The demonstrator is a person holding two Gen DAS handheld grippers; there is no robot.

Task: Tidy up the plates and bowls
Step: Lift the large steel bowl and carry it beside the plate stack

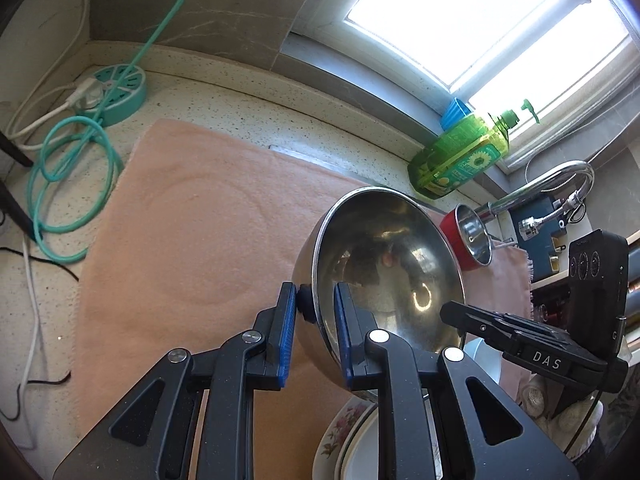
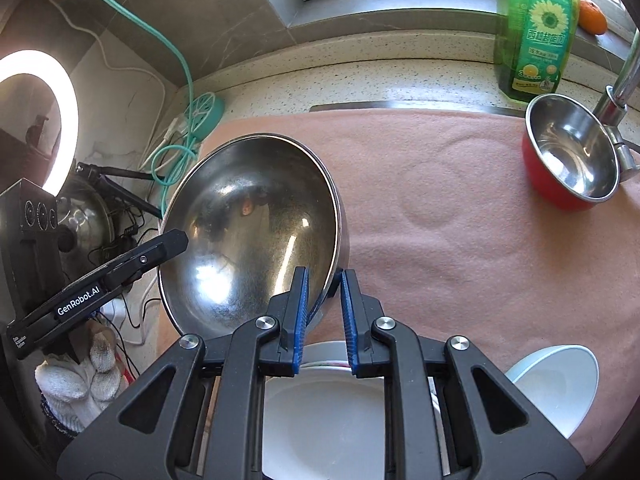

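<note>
Two grippers, left (image 1: 316, 300) and right (image 2: 324, 280), each clamp the rim of one steel bowl (image 2: 256, 220). One red bowl (image 2: 568, 168), one white bowl (image 2: 560, 380) and one white plate (image 2: 324, 412) sit on the pink towel (image 2: 460, 220).

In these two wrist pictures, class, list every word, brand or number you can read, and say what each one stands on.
"DAS": white letters on the right gripper, seen from the left wrist.
"GenRobot.AI": white letters on the left gripper, seen from the right wrist.
Smaller white print beside "GenRobot.AI": too small to read.
Green detergent bottle: sunflower label with Chinese characters and fine print, too blurred to quote.
Nothing readable on the steel bowl.
</note>
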